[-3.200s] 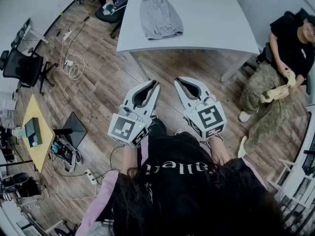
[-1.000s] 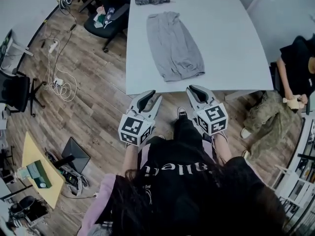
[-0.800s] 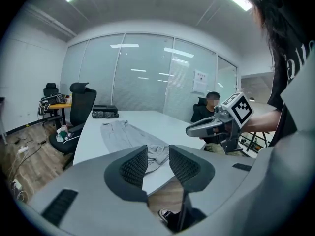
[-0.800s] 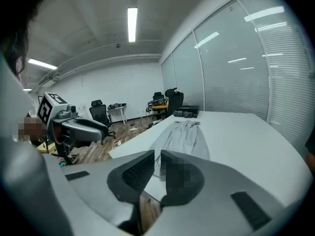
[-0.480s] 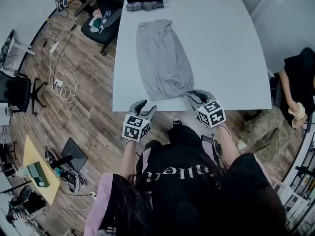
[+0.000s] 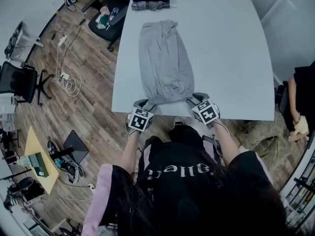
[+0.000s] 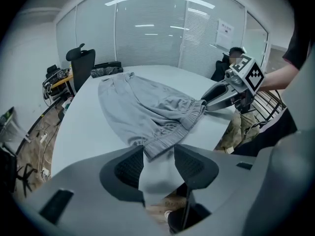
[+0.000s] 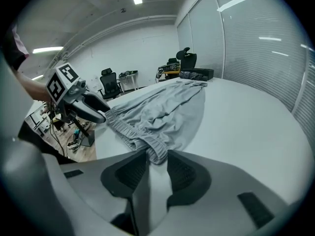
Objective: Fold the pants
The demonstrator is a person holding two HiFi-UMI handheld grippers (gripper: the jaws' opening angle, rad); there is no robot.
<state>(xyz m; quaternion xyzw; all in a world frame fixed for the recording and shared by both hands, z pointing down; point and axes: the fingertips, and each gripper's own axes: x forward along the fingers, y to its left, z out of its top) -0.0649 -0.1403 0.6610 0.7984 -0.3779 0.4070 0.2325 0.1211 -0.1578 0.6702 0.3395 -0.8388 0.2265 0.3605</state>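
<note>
At the far left, an office chair stands on the wooden floor, well apart from the white worktop. The left gripper is positioned at the near edge of the worktop, at the left corner of the waistband of the pants. In the left gripper view its jaws stand wide apart and have just been opening. The waistband corner lies between the jaw tips, with a visible gap on each side, so the pads do not press on the cloth. The grey pants lie flat and lengthwise on the worktop, left of its centre, with the elastic waistband towards the person and the legs running to the far end. A dark bundle lies just beyond the leg ends. The right gripper is positioned at the right corner of the waistband. In the right gripper view its jaws are likewise apart and have just been opening, and a bunched fold of the waistband sits between the tips without being clamped. At the far right, a seated person is partly in view beside the worktop.
</note>
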